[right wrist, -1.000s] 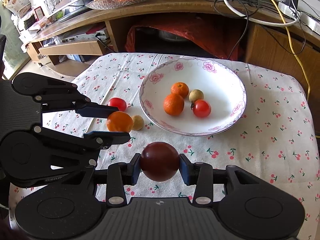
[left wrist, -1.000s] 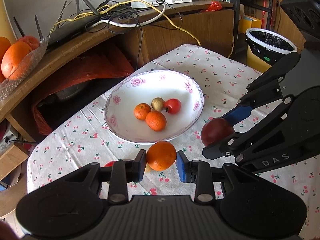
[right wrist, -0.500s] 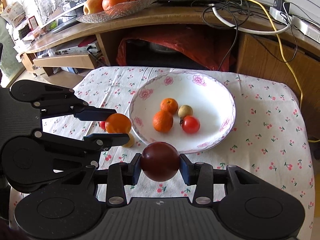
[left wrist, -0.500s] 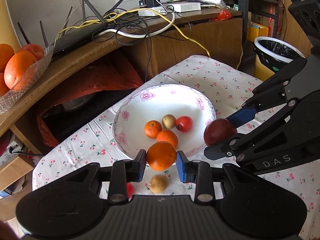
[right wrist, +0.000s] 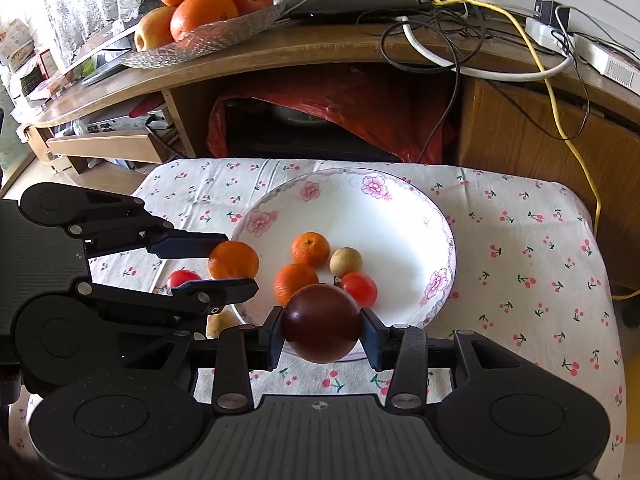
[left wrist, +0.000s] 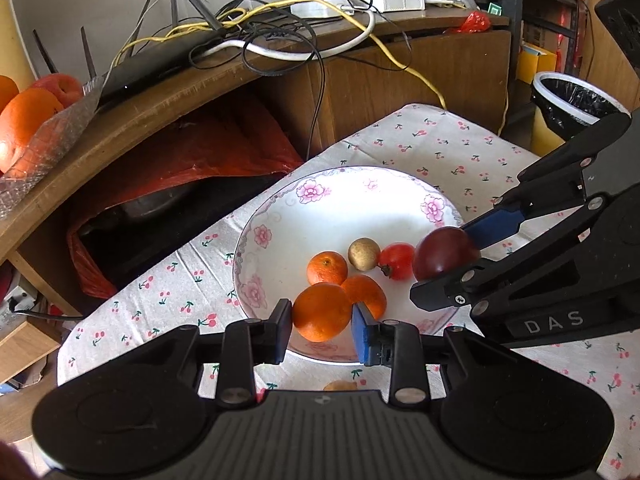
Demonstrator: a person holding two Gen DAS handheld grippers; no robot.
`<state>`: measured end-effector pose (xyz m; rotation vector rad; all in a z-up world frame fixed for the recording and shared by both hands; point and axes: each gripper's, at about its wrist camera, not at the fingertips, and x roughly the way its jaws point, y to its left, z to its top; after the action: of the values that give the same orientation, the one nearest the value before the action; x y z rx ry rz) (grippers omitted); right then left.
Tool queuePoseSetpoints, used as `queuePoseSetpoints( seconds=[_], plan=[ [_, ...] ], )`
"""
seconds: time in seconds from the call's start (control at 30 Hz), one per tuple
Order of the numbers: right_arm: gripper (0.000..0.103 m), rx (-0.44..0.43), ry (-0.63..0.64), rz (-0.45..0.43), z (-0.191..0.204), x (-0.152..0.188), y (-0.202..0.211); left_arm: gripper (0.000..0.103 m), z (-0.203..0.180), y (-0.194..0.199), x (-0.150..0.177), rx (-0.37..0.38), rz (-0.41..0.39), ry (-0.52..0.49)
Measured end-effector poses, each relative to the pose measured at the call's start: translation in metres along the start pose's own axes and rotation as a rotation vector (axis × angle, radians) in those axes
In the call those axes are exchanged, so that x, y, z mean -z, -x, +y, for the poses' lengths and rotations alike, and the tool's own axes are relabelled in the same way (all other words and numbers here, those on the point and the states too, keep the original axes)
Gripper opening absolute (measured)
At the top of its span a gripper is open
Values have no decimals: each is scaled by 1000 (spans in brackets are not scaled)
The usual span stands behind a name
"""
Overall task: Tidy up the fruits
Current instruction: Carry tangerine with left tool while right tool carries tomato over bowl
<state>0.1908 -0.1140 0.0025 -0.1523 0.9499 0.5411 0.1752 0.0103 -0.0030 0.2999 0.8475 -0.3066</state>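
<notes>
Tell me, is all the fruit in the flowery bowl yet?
Not yet. Four are already in the bowl: two small oranges, a tan fruit and a red one. The left gripper holds an orange and the right gripper holds a dark red fruit, both at the bowl's near edge. A red fruit and a tan one wait on the tablecloth.

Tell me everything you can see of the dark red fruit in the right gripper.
The dark red fruit is round, smooth and glossy, deep maroon with a small highlight, like a plum. The right gripper holds it by its two sides between blue pads, so it hangs in the air, touching nothing else. It sits over the near rim of the flowered white bowl, just in front of a small red tomato and a tangerine lying inside.
</notes>
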Motion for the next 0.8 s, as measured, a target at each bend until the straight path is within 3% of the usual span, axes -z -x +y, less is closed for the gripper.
queuePoseSetpoints(
  seconds=[0.8],
  plan=[
    [38,-1,-9,24,-10,-2,-29,40,7,-23,1,-21,8,1]
  ],
)
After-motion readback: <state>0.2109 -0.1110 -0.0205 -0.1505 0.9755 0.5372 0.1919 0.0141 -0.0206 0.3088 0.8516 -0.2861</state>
